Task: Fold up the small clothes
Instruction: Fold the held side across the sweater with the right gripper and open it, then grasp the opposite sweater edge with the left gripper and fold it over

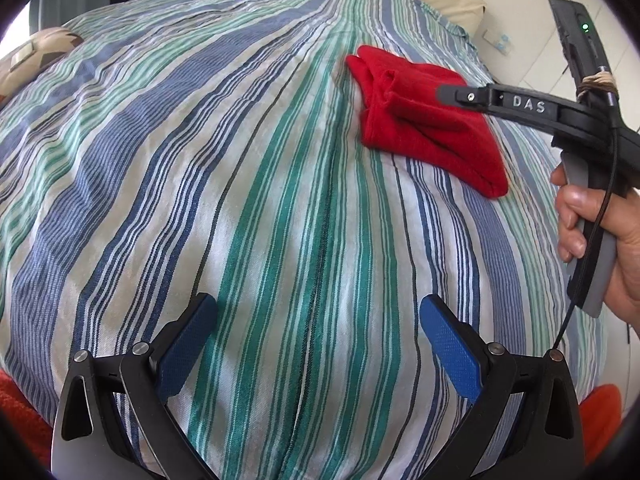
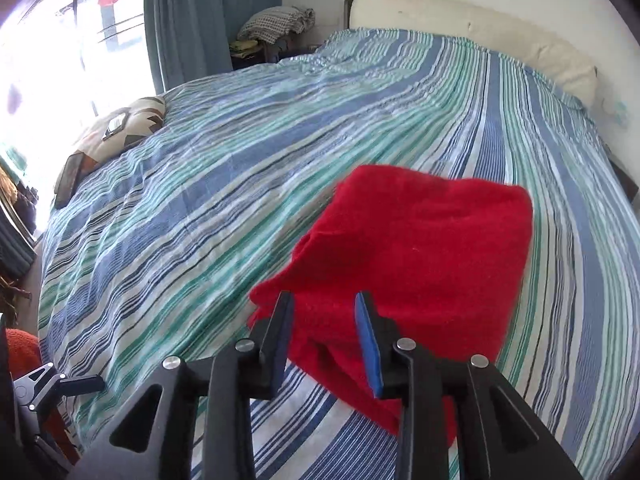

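A red garment (image 1: 424, 128), folded into a thick bundle, lies on the striped bed cover (image 1: 248, 184) at the right. My left gripper (image 1: 318, 304) is open above bare cover, well short of the garment, with nothing between its blue pads. A hand (image 1: 592, 216) holds my right gripper (image 1: 444, 94), which reaches in from the right over the garment. In the right wrist view the right gripper (image 2: 325, 300) hangs over the near left edge of the red garment (image 2: 420, 248). Its pads stand a narrow gap apart, and no cloth is pinched between them.
A patterned pillow (image 2: 120, 128) with a phone on it lies at the bed's left edge. A cream headboard (image 2: 460, 28) runs along the far side. A teal curtain (image 2: 208, 12) and a pile of folded cloth (image 2: 276, 24) stand behind. Orange fabric (image 1: 600, 412) shows at the near edge.
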A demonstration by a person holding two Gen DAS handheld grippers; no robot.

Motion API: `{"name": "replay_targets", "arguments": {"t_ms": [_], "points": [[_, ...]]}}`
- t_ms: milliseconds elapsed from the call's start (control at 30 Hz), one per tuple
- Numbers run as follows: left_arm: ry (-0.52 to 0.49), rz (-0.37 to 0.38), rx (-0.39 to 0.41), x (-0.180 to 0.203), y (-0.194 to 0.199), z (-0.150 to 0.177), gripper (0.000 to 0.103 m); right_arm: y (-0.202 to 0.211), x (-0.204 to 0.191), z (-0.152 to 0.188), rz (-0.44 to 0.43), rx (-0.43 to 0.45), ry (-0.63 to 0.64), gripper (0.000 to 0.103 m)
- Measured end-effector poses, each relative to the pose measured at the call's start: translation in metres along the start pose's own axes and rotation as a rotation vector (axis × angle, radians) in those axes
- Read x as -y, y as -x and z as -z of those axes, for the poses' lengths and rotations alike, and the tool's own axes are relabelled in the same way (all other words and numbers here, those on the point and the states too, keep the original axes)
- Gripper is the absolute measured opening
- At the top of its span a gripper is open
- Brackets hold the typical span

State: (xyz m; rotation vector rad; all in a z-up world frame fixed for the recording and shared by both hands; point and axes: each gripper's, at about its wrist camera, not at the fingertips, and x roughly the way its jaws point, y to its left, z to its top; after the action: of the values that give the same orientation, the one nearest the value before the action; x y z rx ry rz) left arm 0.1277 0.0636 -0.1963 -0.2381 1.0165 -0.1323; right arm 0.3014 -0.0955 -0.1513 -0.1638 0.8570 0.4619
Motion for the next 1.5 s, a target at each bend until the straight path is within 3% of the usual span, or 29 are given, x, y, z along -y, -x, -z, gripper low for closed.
{"name": "replay_targets", "arguments": {"t_ms": [133, 300, 433, 567, 667, 900, 1000, 1067, 1133, 1267, 1500], "points": [[-0.019, -0.016, -0.002, 0.001, -0.001, 0.002, 0.102, -0.035, -0.005, 0.027, -0.057, -0.137, 0.002, 0.033], [-0.025, -0.019, -0.004, 0.0, 0.0, 0.003, 0.102, 0.0, -0.005, 0.034, -0.078, -0.065, -0.003, 0.034], [-0.019, -0.017, -0.007, 0.0, -0.001, 0.003, 0.102, 0.038, 0.028, 0.038, 0.04, 0.027, -0.032, 0.034], [-0.039, -0.037, -0.006, 0.003, -0.004, 0.004, 0.102, 0.03, 0.07, 0.052, 0.09, -0.037, -0.153, 0.034], [-0.058, -0.057, -0.005, 0.006, -0.007, 0.007, 0.102, 0.017, 0.073, 0.073, 0.107, -0.117, -0.147, 0.034], [-0.11, -0.113, -0.01, 0.013, -0.015, 0.012, 0.102, 0.059, 0.048, 0.133, 0.11, -0.082, -0.126, 0.038], [-0.12, -0.129, -0.006, 0.015, -0.017, 0.014, 0.102, 0.088, 0.047, 0.158, 0.158, -0.051, -0.158, 0.052], [-0.125, -0.14, -0.003, 0.016, -0.019, 0.014, 0.102, 0.102, 0.05, 0.176, 0.201, -0.04, -0.201, 0.071], [-0.138, -0.154, 0.002, 0.019, -0.021, 0.017, 0.103, 0.106, 0.055, 0.195, 0.232, -0.058, -0.249, 0.081], [-0.173, -0.185, 0.026, 0.024, -0.023, 0.023, 0.103, 0.107, 0.059, 0.226, 0.233, -0.032, -0.304, 0.09], [-0.179, -0.17, 0.002, 0.025, -0.012, 0.02, 0.102, 0.105, 0.055, 0.235, 0.247, 0.017, -0.311, 0.096]]}}
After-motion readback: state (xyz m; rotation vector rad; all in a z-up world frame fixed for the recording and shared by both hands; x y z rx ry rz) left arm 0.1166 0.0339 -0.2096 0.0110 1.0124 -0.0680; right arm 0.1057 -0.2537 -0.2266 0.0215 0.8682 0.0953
